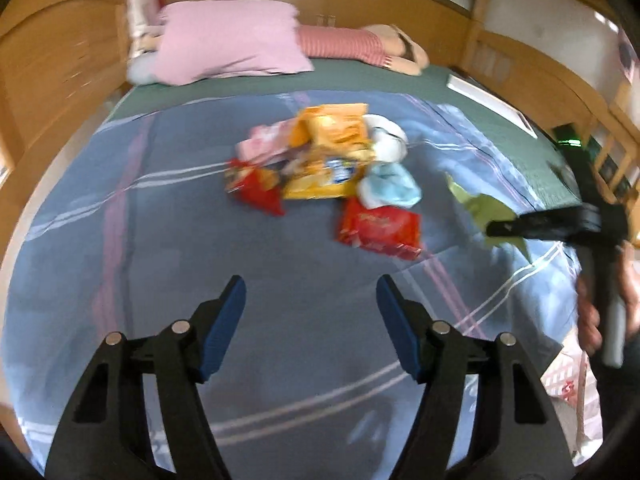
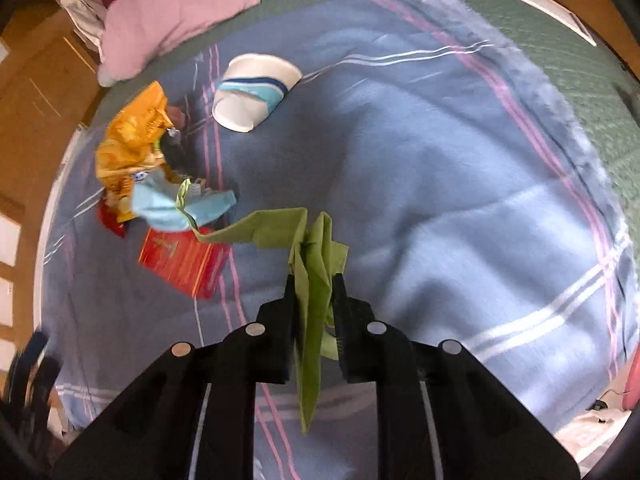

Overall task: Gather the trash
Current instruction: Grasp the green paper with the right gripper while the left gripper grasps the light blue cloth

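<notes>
Two grippers work over a bed spread with a blue striped blanket [image 1: 168, 264]. From the left wrist view, the left gripper [image 1: 311, 292] hovers above bare blanket near the bed's foot edge, its blue pads standing well apart with nothing between them. Beyond it, toward the middle of the bed, lies the trash pile: a yellow snack bag [image 1: 328, 160], a red wrapper [image 1: 258, 190] at its left, a red packet [image 1: 380, 228] nearest the gripper, a light blue crumpled piece [image 1: 390, 188], a pink wrapper [image 1: 266, 142] and a white paper cup [image 1: 388, 136] behind. Off toward the right edge, the right gripper [image 1: 496, 229] holds a green wrapper [image 1: 478, 210], a hand [image 1: 592, 312] on its handle. A pink pillow [image 1: 228, 46] rests at the head edge. From the right wrist view, the right gripper's jaws are clamped on the green wrapper, which drapes through them — one end trails toward the pile, the other hangs down. The cup lies on its side apart from the bags. I judge the first piece is just picked; next it needs carrying to a bin, which I cannot see, while the left gripper closes on the red packet.
</notes>
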